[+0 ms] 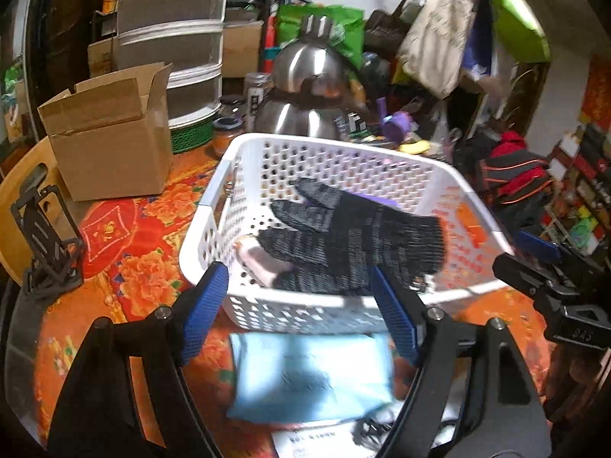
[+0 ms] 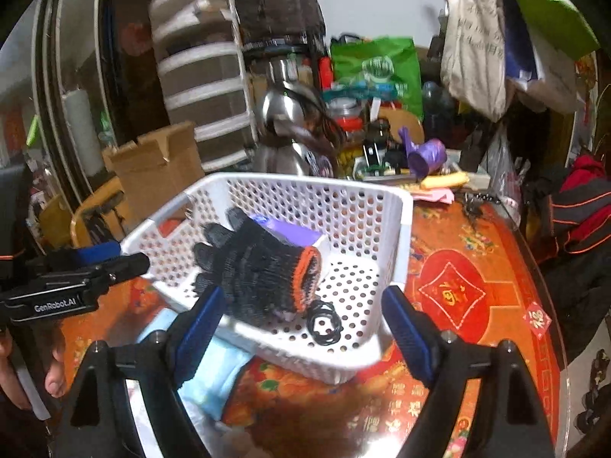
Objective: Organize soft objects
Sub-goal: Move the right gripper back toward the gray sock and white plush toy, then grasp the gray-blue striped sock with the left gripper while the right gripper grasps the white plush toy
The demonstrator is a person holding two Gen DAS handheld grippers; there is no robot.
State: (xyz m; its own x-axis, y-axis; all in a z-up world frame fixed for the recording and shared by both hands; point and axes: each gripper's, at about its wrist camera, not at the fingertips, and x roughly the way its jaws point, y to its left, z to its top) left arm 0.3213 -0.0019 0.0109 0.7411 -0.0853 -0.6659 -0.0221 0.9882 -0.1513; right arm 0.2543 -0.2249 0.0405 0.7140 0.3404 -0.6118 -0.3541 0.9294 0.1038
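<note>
A white perforated basket stands on the red-orange table. A black knit glove with an orange cuff lies loose in it, over a purple box and something pink. Black hair ties lie on the basket floor. A light blue soft pack rests on the table just in front of the basket. My left gripper is open at the basket's near wall, with nothing held. My right gripper is open at the basket's near corner, also with nothing held.
A cardboard box stands left of the basket, with steel kettles, jars and stacked drawers behind. A black stand sits at the far left. Cloth bags hang at the back right. The table's glass edge curves along the right.
</note>
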